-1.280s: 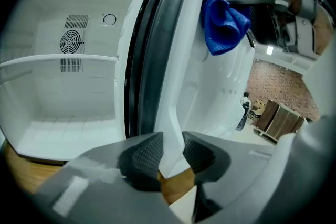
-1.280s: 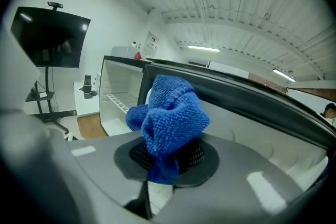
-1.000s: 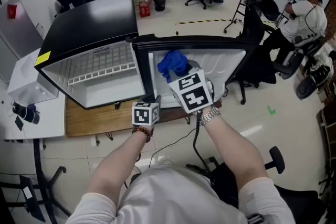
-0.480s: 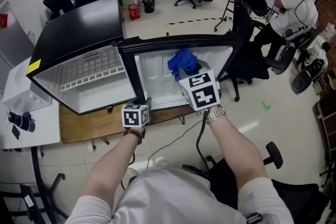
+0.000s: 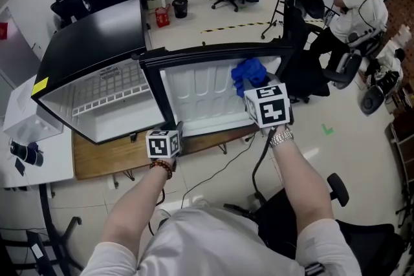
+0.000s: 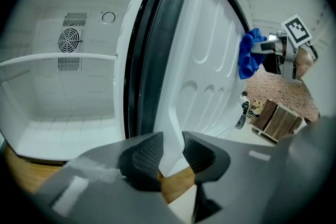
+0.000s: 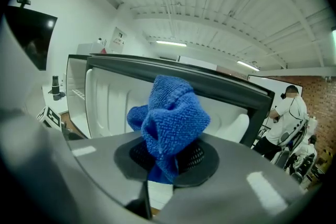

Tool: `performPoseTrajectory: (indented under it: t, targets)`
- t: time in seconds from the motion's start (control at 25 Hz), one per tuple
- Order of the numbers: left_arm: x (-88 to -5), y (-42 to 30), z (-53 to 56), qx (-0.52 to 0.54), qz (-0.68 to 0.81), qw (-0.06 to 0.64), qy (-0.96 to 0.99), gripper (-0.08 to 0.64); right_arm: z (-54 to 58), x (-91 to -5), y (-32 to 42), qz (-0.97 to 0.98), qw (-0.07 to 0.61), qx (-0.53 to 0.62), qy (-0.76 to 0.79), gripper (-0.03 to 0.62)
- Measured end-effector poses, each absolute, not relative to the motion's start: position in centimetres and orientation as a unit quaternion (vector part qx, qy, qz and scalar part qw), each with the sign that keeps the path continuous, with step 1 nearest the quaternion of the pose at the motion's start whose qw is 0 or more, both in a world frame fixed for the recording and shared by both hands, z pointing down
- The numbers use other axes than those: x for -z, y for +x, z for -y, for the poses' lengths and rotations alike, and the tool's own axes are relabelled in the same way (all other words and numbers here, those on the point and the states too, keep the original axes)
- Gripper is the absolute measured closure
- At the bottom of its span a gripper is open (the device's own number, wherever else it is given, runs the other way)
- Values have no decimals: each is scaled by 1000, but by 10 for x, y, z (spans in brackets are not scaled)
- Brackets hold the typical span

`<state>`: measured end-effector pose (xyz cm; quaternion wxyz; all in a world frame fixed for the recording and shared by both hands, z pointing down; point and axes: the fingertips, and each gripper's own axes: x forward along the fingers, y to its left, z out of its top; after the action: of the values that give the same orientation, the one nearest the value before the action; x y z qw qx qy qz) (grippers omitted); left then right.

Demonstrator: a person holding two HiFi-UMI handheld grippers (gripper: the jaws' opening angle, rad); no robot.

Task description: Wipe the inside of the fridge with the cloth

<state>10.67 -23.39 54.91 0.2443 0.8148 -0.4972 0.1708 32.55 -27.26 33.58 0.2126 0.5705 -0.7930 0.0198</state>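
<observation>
Wiping the white inside of the fridge door with the blue cloth. Bunched up and pinched tight between the narrow jaws of the right gripper. Sits high on the door, near its right end, and looks pressed against it. Has just slid across from the left part of the door to the right part. Means one long swipe across the top of the door is about done.

Looks like the lower part of the door still needs a rub. Same for the inside of the fridge itself, with its white wire shelf.

Holding the door still with the left gripper, clamped on the door's white bottom lip and not moving. Probably keeps the door from swinging away under the rubbing.

Standing on a low wooden counter.
</observation>
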Motion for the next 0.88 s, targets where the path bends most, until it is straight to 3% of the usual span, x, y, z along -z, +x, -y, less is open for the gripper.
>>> performPoseTrajectory:
  t: [0.64,0.88]
  targets:
    - [-549,108,231,-169,506,252,807,449,275,-333,394,747,213,-32,629,532]
    - [-550,111,231,-163,502,255,810,451,243,-335,336,792,193,-15,579,532]
